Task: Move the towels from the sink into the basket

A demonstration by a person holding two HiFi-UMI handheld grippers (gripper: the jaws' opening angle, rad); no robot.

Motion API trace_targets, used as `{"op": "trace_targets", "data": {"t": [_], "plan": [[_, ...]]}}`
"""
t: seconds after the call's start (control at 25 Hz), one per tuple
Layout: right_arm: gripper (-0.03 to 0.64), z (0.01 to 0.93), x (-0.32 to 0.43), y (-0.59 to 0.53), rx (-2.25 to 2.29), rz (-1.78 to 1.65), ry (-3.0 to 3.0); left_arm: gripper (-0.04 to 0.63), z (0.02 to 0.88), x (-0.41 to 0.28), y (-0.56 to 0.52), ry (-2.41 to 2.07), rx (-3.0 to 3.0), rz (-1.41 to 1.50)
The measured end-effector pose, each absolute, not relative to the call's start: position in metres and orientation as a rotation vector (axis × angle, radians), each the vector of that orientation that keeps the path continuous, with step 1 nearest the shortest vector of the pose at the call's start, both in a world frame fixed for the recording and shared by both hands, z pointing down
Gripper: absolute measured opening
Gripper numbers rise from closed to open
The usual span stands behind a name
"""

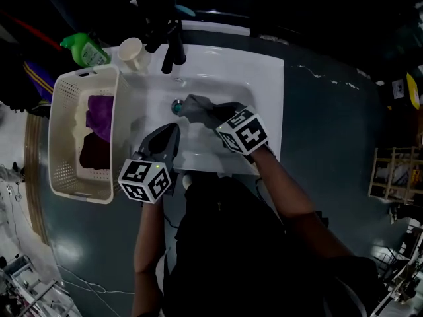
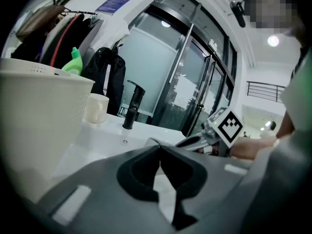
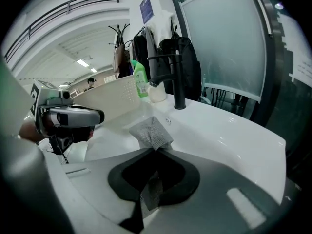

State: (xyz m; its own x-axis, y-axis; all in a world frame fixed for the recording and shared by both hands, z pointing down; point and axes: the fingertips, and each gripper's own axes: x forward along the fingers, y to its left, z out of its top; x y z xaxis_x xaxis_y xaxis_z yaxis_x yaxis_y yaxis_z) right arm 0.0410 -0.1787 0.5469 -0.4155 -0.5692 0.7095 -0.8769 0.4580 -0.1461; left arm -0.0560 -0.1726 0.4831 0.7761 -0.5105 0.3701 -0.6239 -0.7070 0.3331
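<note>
Right gripper [image 3: 157, 149] is clamping a grey towel [image 3: 152, 132] tight between its jaws, and the towel is bunching up over the sink [image 1: 254, 78] bowl, right at 3 o'clock of the drain [image 1: 176, 105]. Left gripper [image 2: 159, 147] is hovering at about 7 o'clock of the sink with its jaws pressed together and nothing in them. Basket [image 1: 58, 144] is sitting at the sink's 9 o'clock, holding a purple towel [image 1: 100, 109] and a dark red towel [image 1: 94, 152].
</note>
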Motion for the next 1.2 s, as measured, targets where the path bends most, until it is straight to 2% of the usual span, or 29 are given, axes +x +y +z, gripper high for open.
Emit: {"op": "trace_targets", "data": {"t": [0.64, 1.2], "plan": [[0.012, 0.462, 0.004, -0.194, 1.172, 0.529, -2.252, 0.009, 0.392, -0.088, -0.179, -1.002, 2.622, 0.155], [0.012, 0.380, -0.056, -0.224, 1.092, 0.286, -2.382, 0.009, 0.313, -0.147, -0.182, -1.208, 2.673, -0.041]]}}
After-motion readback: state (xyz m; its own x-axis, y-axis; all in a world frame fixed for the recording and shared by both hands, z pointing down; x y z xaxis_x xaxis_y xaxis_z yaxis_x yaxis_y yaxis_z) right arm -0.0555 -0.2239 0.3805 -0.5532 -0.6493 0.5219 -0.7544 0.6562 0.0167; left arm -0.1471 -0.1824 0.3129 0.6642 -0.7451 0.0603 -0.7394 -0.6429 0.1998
